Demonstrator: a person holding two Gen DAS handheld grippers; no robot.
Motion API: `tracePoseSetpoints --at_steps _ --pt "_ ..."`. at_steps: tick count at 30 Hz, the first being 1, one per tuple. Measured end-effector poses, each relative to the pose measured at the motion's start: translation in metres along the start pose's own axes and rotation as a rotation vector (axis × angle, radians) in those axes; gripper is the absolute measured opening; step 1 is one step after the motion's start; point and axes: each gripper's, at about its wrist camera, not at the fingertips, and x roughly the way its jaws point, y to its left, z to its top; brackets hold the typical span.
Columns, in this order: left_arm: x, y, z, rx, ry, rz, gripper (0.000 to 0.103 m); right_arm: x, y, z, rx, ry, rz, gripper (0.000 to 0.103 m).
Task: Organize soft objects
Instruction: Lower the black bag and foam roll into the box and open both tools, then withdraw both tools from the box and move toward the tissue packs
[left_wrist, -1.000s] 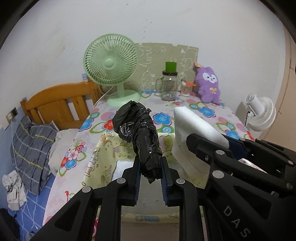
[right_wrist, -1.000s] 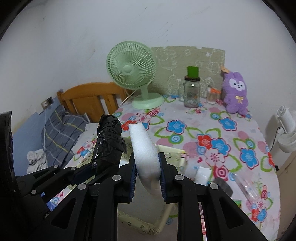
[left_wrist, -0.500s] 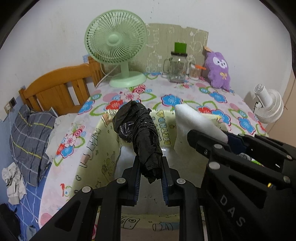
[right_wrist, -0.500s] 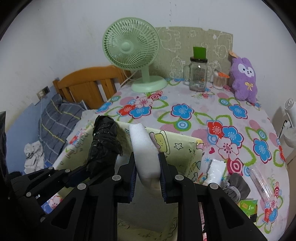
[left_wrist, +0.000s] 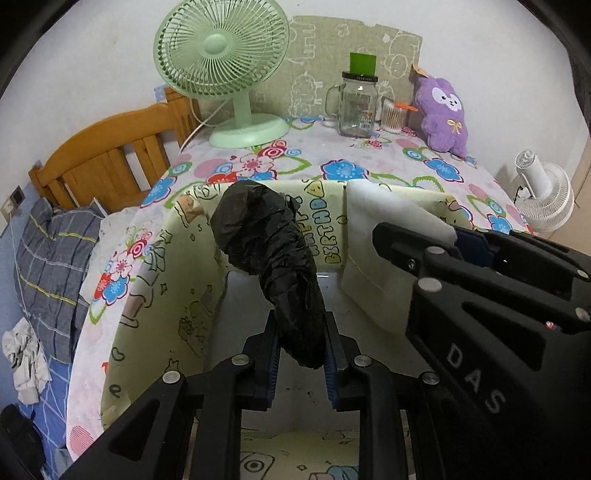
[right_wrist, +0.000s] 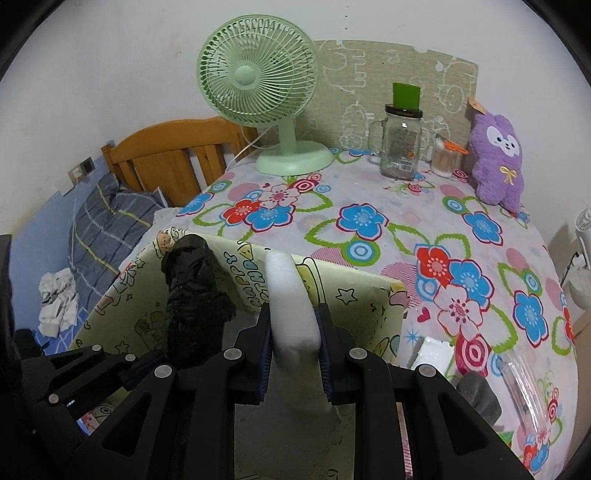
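The black plastic bundle (left_wrist: 269, 258) is pinched at its low end by my left gripper (left_wrist: 301, 354), and the rest of it sticks up and away from the fingers, leaning a bit to the left. It hangs over the open box (left_wrist: 162, 280), inside the box's walls. My right gripper (right_wrist: 294, 358) is closed on the white foam block (right_wrist: 290, 299). The block's long side also points up and forward from the fingers, over the same box, just right of the bundle.

Both soft things are above the box, so I think the next move is straight down and then let go. The left gripper looks a little deeper in the box than the right one.

On the box's far inside wall I can read "HAPPY BIRTHDA" in yellow letters. The side of the right gripper says "DAS" in the left camera. The jar (right_wrist: 400, 144) behind the box has a label, too small to read.
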Motion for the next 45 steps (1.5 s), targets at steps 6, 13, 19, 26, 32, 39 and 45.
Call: tracePoseSetpoints --at_steps 6,13,19,26,32,39,45 --pt "0.000 0.000 0.003 -0.011 0.010 0.002 0.056 -0.002 0.000 -0.001 0.002 0.008 0.011 0.035" --pt "-0.012 0.000 0.002 -0.022 -0.020 0.015 0.076 -0.016 0.004 -0.005 0.000 -0.007 -0.014 0.069" --pt "-0.028 -0.004 0.000 -0.021 -0.056 0.014 0.080 -0.037 0.003 -0.008 0.000 -0.038 -0.033 0.078" --pt "-0.052 -0.016 -0.003 -0.013 -0.117 0.018 0.092 -0.067 0.000 -0.015 0.011 -0.085 -0.054 0.083" --pt "-0.071 -0.029 -0.007 0.007 -0.160 0.008 0.097 -0.093 -0.005 -0.021 0.022 -0.116 -0.085 0.089" --pt "-0.094 -0.045 -0.013 0.018 -0.206 -0.022 0.103 -0.122 -0.012 -0.028 0.048 -0.160 -0.119 0.098" --pt "-0.109 -0.059 -0.018 0.034 -0.234 -0.037 0.103 -0.145 -0.018 -0.036 0.060 -0.200 -0.145 0.099"
